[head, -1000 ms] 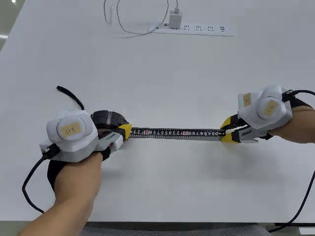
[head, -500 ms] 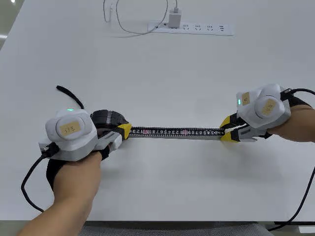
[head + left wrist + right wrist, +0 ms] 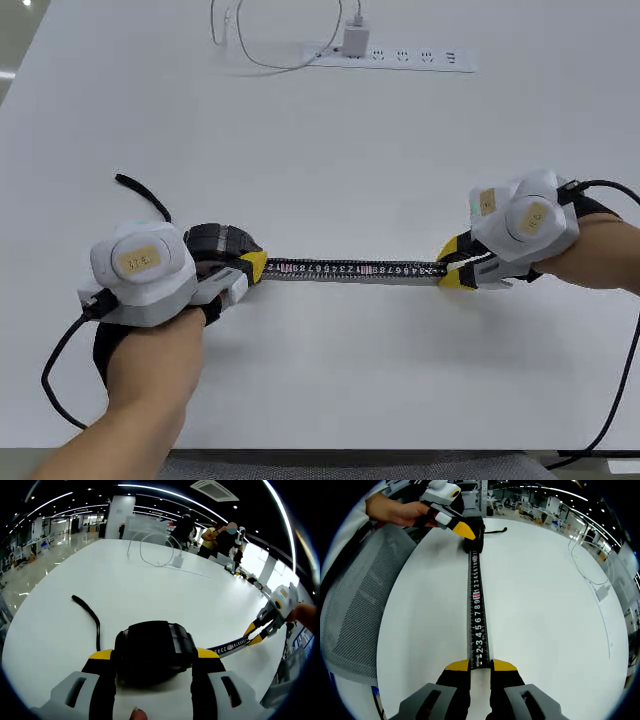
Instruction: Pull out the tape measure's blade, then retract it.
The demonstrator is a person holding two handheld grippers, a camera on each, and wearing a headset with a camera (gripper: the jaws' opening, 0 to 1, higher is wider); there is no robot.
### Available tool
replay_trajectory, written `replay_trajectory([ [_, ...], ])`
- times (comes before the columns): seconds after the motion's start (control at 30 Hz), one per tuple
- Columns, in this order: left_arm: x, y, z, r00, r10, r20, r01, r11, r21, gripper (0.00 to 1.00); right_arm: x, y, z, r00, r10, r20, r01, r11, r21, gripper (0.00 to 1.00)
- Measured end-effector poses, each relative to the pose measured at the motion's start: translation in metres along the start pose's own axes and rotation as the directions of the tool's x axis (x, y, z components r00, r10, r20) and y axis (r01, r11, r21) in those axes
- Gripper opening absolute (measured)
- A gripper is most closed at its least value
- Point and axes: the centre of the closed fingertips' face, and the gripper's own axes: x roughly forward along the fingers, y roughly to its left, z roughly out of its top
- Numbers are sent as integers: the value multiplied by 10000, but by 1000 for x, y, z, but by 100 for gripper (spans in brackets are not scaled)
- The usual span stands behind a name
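Observation:
The black tape measure case (image 3: 222, 243) rests on the white table, and my left gripper (image 3: 245, 271) is shut on it; the case (image 3: 154, 649) sits between that gripper's yellow-tipped jaws. Its black blade (image 3: 352, 269) with white numbers runs to the right across the table. My right gripper (image 3: 450, 266) is shut on the blade's end. In the right gripper view the blade (image 3: 476, 599) stretches away from my right gripper (image 3: 480, 667) to the case (image 3: 476, 534). My right gripper (image 3: 258, 632) is also seen far right in the left gripper view.
A white power strip (image 3: 390, 58) with a plugged-in charger and a looping white cable (image 3: 270, 35) lies at the table's far side. The case's black wrist strap (image 3: 142, 196) trails behind it. A grey mesh chair (image 3: 357, 600) stands by the near table edge.
My right gripper has moved left toward the case with the blade's end, so less blade is out. My left gripper and the case have stayed put.

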Motion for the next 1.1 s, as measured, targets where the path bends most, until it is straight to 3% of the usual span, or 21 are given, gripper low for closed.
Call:
replay_trajectory([
  [1.1,-1,0,0,9998,-206,29,207,9993,-307,57,8,-1,30,9987,112,506,-112,9999,2,10],
])
